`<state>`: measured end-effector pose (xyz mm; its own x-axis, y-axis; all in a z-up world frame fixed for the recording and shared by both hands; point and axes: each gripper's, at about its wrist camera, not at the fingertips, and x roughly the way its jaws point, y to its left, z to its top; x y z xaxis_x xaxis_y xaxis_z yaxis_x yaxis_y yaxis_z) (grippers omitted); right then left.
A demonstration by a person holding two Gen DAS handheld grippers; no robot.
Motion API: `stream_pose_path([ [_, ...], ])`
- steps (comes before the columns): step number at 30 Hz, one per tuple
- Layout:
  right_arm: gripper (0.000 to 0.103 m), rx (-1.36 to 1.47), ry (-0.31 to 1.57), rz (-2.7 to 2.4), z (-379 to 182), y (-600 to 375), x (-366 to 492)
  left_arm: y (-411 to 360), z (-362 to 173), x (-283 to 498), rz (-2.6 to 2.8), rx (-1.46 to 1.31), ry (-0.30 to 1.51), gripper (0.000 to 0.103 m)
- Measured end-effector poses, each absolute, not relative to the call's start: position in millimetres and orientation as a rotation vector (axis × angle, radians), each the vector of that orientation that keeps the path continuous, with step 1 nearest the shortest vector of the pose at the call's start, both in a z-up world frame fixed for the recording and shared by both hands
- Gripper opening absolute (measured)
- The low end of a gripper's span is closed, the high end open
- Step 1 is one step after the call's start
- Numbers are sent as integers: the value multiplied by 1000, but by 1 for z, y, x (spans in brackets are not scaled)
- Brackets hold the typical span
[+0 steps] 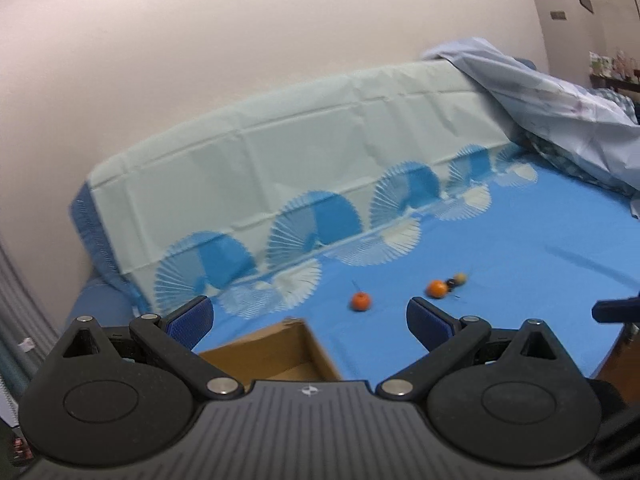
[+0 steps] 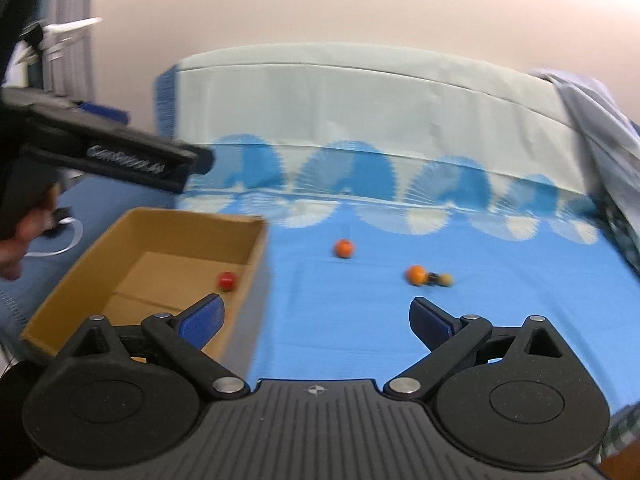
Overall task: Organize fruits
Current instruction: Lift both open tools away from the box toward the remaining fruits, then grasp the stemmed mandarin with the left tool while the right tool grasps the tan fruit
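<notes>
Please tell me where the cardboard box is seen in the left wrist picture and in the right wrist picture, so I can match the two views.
Left wrist view: only a corner of the cardboard box shows, low in the middle, between the open fingers of the left gripper.
Right wrist view: the cardboard box fills the lower left, open on top, with a red fruit inside.
Shared landmark: the lone orange fruit on the blue sheet.
</notes>
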<state>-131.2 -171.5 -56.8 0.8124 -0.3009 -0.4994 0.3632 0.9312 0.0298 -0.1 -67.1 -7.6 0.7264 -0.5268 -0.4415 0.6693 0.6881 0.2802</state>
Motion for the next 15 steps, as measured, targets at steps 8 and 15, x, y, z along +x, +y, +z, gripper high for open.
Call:
stream_pose_path([
  [8,99,185,525,-470,-86,-249,-116,-145,-49,37,-716,447,533,103],
  [15,99,213,538,-558,-125,-327,-81,-221,-97,111,-670,389,767,103],
])
